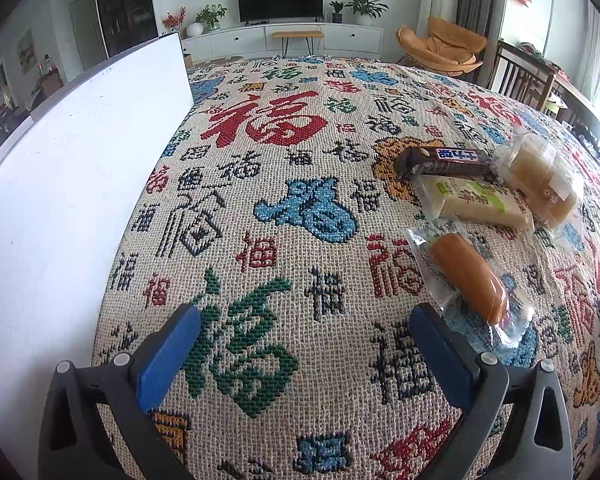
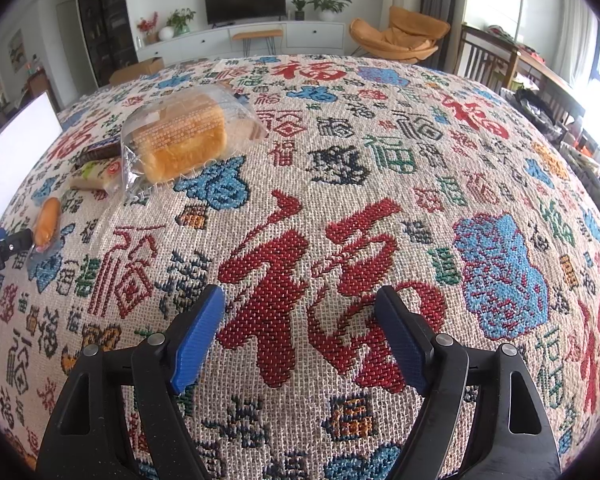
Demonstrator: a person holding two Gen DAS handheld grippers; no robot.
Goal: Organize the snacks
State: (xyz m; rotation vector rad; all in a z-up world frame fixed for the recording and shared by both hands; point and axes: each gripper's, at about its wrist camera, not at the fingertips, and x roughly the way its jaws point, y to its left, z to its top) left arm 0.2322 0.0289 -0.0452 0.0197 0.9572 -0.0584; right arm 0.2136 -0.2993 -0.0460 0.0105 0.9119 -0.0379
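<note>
Several wrapped snacks lie on the patterned cloth: a sausage-shaped bun (image 1: pixel 466 276) (image 2: pixel 47 218), a pale green-labelled cake bar (image 1: pixel 476 200) (image 2: pixel 96 174), a dark chocolate bar (image 1: pixel 444 160) (image 2: pixel 98 152) and a bagged bread loaf (image 1: pixel 542 182) (image 2: pixel 184 136). My left gripper (image 1: pixel 304 344) is open and empty, its right finger just beside the bun's wrapper; it also shows in the right wrist view (image 2: pixel 4 246). My right gripper (image 2: pixel 300 332) is open and empty over bare cloth, well right of the snacks.
A white box wall (image 1: pixel 72 184) (image 2: pixel 16 140) stands along the left of the table. The woven cloth (image 1: pixel 300 168) covers the table. Chairs (image 2: pixel 488 60) stand at the right; a TV unit is far behind.
</note>
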